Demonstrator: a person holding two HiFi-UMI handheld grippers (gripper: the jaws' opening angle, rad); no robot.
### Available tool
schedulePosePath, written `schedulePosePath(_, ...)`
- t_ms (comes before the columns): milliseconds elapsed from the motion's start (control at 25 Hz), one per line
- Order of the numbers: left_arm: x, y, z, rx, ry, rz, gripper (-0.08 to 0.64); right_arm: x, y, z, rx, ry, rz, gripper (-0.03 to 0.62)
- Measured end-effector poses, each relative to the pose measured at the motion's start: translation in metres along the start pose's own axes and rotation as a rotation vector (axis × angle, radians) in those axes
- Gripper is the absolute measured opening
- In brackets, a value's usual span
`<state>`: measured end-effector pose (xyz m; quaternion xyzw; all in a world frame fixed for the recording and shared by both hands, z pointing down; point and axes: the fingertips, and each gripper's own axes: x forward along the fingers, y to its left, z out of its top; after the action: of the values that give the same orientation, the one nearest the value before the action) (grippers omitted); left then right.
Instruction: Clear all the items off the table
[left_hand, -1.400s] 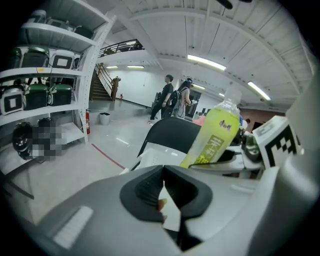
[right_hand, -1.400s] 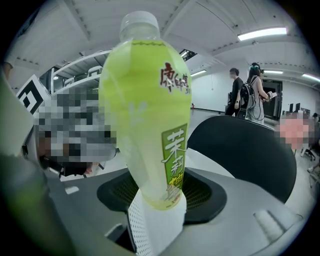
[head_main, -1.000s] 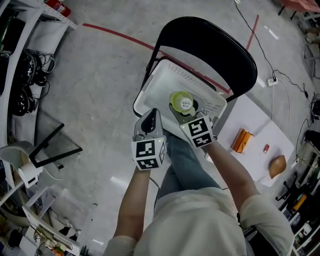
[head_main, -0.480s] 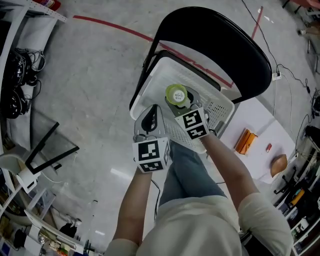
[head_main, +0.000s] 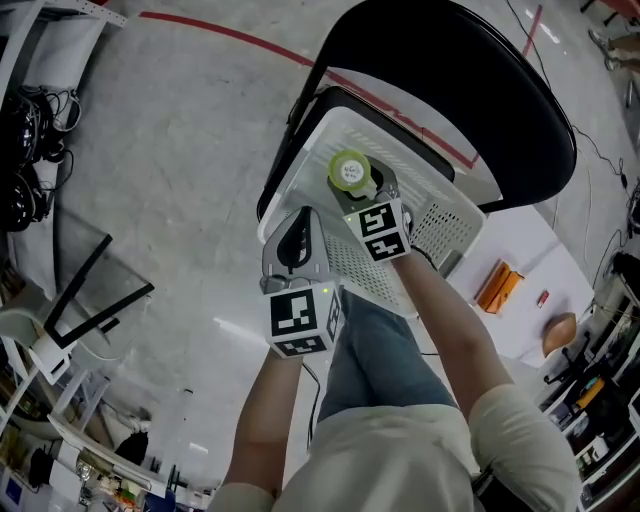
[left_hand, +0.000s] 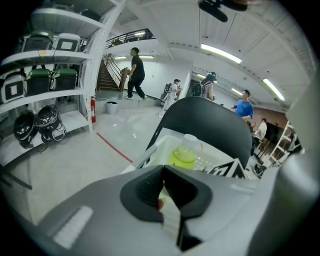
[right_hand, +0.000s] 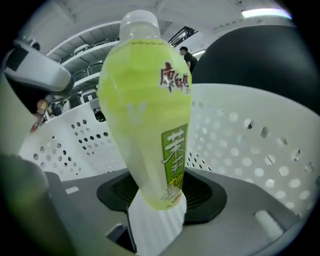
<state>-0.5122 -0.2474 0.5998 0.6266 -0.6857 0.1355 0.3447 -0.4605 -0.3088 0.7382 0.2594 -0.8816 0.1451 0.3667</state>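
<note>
my right gripper (head_main: 372, 195): clamped on the green tea bottle (right_hand: 145, 100), inside the white basket (head_main: 440, 225)
my left gripper (head_main: 298, 222): jaws pressed together, empty

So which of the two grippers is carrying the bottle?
The right gripper: its jaws clamp the green tea bottle over the white basket. The left gripper has its jaws closed together, with no bottle between them.

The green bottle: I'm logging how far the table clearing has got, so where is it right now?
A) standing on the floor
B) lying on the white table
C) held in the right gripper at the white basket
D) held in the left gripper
C: the right gripper view shows the green bottle clamped between the jaws of the right gripper, with the perforated wall of the white basket right behind it.
</note>
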Motion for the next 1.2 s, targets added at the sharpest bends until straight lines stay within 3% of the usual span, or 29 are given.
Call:
schedulePosePath(560, 0.004, -0.008, 0.003, 0.024, -0.014, -0.037, 0.009, 0.042, -0.004, -0.022, -0.015, 0.028, -0.008, 0.268)
schedulePosePath(1000, 0.000, -0.012, -0.001, 0.007, 0.003, -0.055, 0.009, 0.043, 0.002, -0.032, 0.015, 0.062, 0.001, 0.291)
schedulePosePath(1200, -0.003, -0.011, -0.003, 0.014, 0.011, -0.053, 0.009, 0.033, 0.006, -0.019, 0.041, 0.023, 0.000, 0.310)
